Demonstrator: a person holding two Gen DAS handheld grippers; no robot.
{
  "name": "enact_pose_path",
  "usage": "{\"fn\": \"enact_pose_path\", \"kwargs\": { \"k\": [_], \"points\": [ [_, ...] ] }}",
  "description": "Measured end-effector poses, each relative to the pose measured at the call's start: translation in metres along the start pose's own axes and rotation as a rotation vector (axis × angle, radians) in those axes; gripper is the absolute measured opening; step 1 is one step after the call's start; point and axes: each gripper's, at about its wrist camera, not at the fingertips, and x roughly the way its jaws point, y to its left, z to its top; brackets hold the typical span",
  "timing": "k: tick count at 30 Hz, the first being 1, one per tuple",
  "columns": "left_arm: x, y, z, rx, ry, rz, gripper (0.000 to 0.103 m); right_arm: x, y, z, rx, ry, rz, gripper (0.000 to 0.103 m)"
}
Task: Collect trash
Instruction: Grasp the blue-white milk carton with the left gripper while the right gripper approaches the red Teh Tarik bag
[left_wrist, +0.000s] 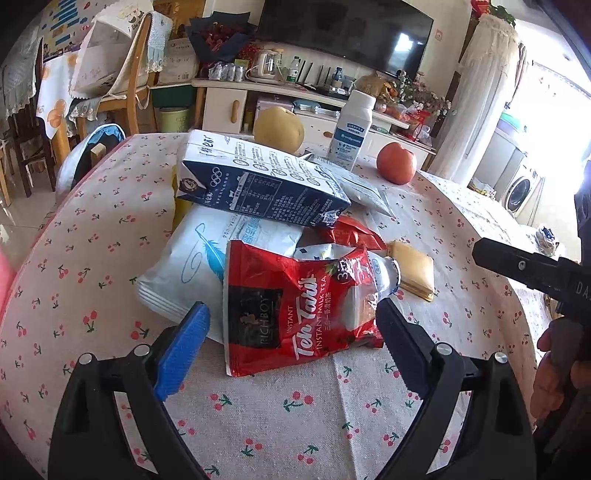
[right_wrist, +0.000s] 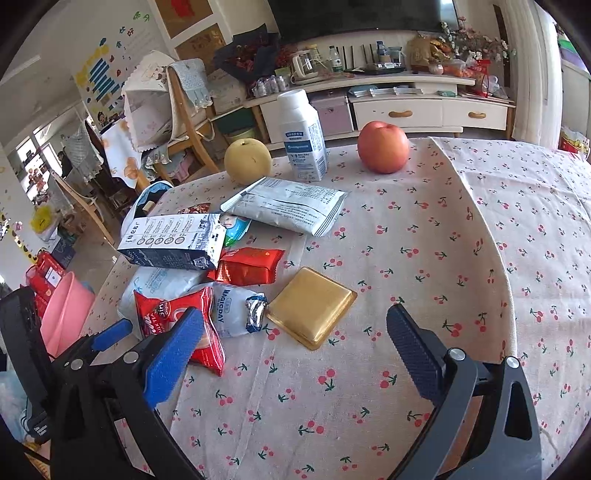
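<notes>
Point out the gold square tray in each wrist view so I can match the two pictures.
Left wrist: gold square tray right of centre, beside the red milk tea packet.
Right wrist: the tray at centre, ahead of the open right gripper.
Shared landmark: the red apple at the table's far side.

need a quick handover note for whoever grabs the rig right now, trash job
Left gripper: open, empty, jaws on either side of the red Teh Tarik sachet, not closed on it.
Right gripper: open, empty, above the tablecloth near the gold tray.
Trash all still on the table: sachet, blue milk carton, white feather bag, small red wrapper, white pouch, crumpled Magicday pack, gold tray.
Probably not trash: pear, apple, upright white bottle.
Done: nothing visibly collected.
Left: grab the sachet, then the rest.
</notes>
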Motion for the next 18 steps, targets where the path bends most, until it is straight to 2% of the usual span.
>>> {"fn": "enact_pose_path", "kwargs": {
  "k": [7,12,18],
  "points": [
    [0.006,-0.017,-0.006,0.005,0.01,-0.071,0.092,-0.004,-0.005,0.003,0.006,-0.021,-0.014,0.098],
    [0.01,-0.038,-0.018,0.001,0.06,-0.191,0.092,-0.006,-0.01,0.004,0.015,-0.02,-0.02,0.098],
    [0.002,-0.064,-0.025,0.101,0.105,-0.335,0.092,-0.003,-0.006,0.001,0.005,0.006,0.005,0.098]
  ]
}}
